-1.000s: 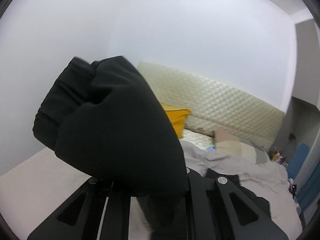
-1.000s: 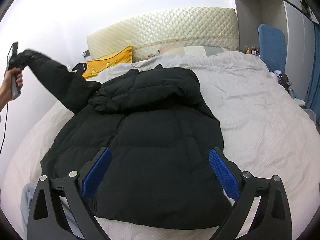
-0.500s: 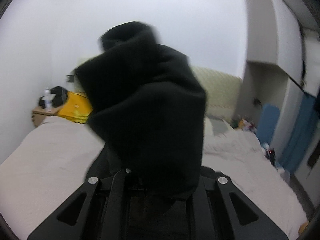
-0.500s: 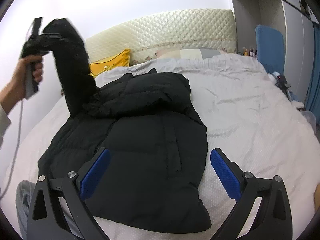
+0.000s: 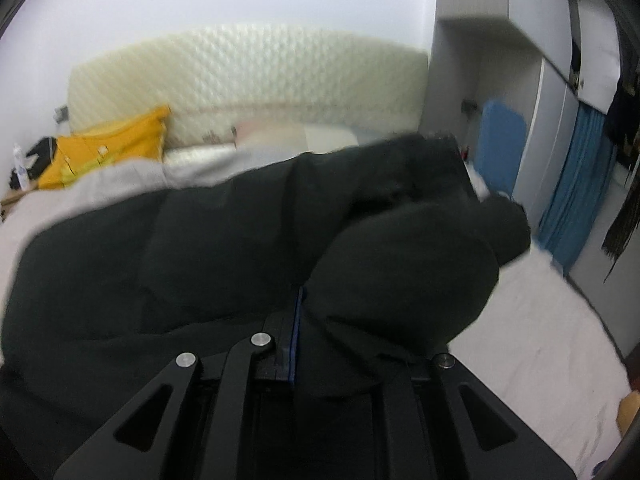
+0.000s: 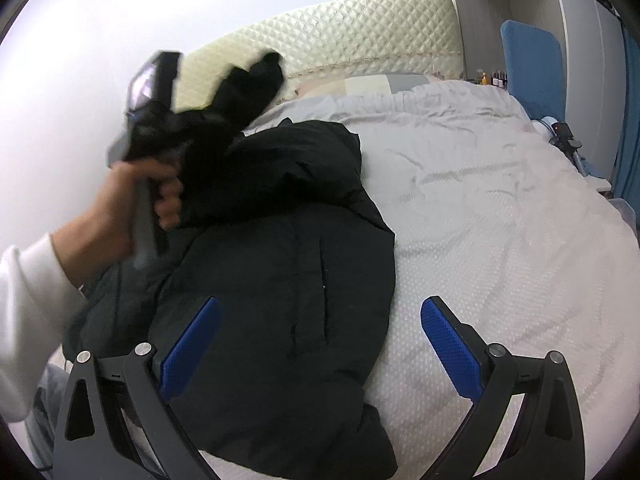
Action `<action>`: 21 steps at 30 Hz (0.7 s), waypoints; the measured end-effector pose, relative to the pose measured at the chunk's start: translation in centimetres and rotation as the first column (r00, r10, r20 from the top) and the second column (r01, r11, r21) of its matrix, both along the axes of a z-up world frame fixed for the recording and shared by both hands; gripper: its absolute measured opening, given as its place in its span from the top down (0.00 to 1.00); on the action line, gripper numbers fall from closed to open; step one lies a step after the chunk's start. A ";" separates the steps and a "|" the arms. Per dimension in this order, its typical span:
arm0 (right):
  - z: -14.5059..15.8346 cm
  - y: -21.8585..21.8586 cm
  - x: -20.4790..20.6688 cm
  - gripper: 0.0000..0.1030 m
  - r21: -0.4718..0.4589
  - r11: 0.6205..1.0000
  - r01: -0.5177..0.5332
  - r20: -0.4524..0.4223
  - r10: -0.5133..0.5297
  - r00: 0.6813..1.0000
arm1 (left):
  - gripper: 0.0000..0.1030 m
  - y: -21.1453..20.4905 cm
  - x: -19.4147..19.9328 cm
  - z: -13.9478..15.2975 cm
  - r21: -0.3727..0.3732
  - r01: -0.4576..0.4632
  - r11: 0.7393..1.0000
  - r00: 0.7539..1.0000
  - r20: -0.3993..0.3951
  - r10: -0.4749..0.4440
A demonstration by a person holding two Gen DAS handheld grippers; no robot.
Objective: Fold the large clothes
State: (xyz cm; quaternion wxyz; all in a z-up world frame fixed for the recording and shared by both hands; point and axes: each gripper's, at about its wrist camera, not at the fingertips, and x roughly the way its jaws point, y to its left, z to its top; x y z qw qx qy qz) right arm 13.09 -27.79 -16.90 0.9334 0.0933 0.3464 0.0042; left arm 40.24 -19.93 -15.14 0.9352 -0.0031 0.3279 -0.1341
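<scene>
Lying across the bed (image 6: 500, 240), the jacket (image 6: 288, 280) fills the lower left and centre of the right wrist view. At upper left a hand (image 6: 132, 200) in a white sleeve (image 6: 28, 320) holds the left gripper (image 6: 192, 132), its jaws clamped on the sleeve end (image 6: 248, 88) above the jacket's body. From the left wrist, that black cloth (image 5: 400, 272) bulges at centre right. The right gripper (image 6: 320, 344) sits at the bottom edge, jaws wide apart, gripping nothing. A yellow pillow (image 5: 112, 148) lies at left by the headboard (image 5: 248, 76).
</scene>
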 end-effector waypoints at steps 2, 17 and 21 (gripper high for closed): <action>-0.5 -0.1 0.5 0.02 -0.001 1.000 -0.001 -0.011 0.001 1.000 | 0.89 -0.8 0.6 -2.5 0.024 0.018 1.000 0.999 -0.040 -0.017; 1.3 1.3 1.5 0.02 -0.012 1.000 -0.001 0.025 0.002 1.000 | 0.48 4.6 -1.7 -0.5 0.041 0.055 0.998 0.998 -0.042 -0.053; 3.5 2.8 2.1 0.02 -0.021 0.999 -0.024 0.075 0.025 0.997 | 0.20 7.9 -3.6 2.0 0.037 0.032 0.999 0.999 0.010 -0.033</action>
